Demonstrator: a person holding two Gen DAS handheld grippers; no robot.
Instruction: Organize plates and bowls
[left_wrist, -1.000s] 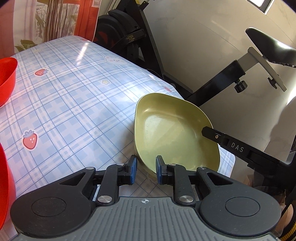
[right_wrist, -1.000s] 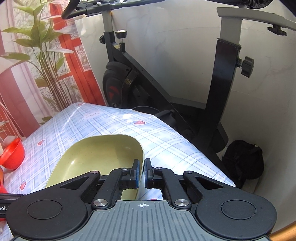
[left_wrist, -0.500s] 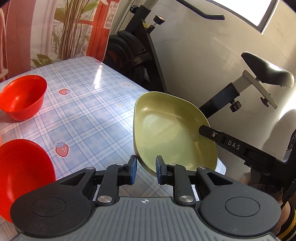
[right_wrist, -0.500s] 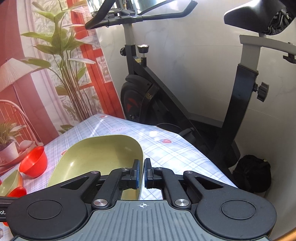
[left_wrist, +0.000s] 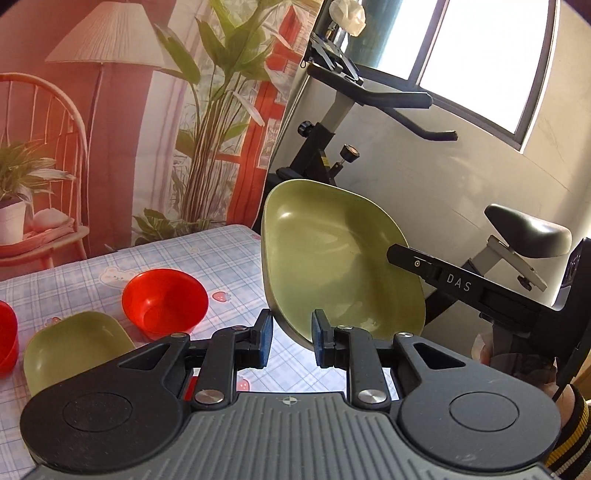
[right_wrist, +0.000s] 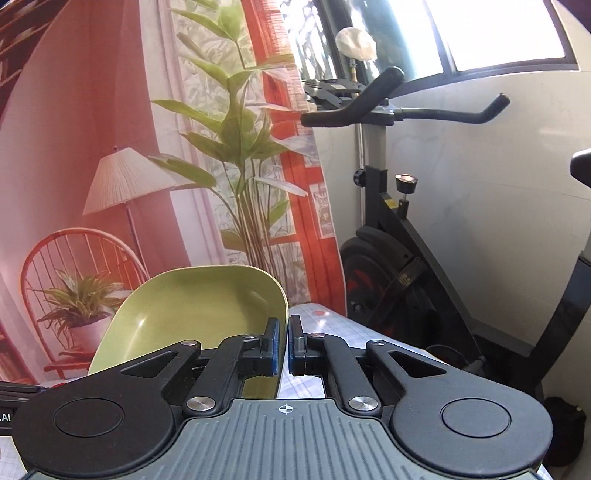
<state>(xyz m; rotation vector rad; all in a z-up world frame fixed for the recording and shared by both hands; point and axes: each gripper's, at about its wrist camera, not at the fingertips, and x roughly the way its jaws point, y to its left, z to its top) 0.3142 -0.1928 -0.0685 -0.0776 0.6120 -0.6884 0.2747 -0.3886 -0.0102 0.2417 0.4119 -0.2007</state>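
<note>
Up off my table (left_wrist: 207, 254) with its glossy blue-checked strawberry-print cloth, I have the large olive-green rounded-square plate (left_wrist: 332, 258) tilted in the air, its smooth matte hollow facing both cameras. Behind it stands a black exercise bike (left_wrist: 369, 96) against the pale wall and a printed red curtain backdrop (left_wrist: 110, 110). Lower on the cloth sit a glossy red plastic bowl (left_wrist: 164, 299) and, just beside it, a small olive-green squarish bowl (left_wrist: 74, 343). My right gripper (right_wrist: 287, 345) is pinched tight on the plate's rim, blue pads nearly together. My left gripper (left_wrist: 291, 341) is only narrowly parted; the plate's near edge dips between its pads, but I cannot tell whether they press it.
</note>
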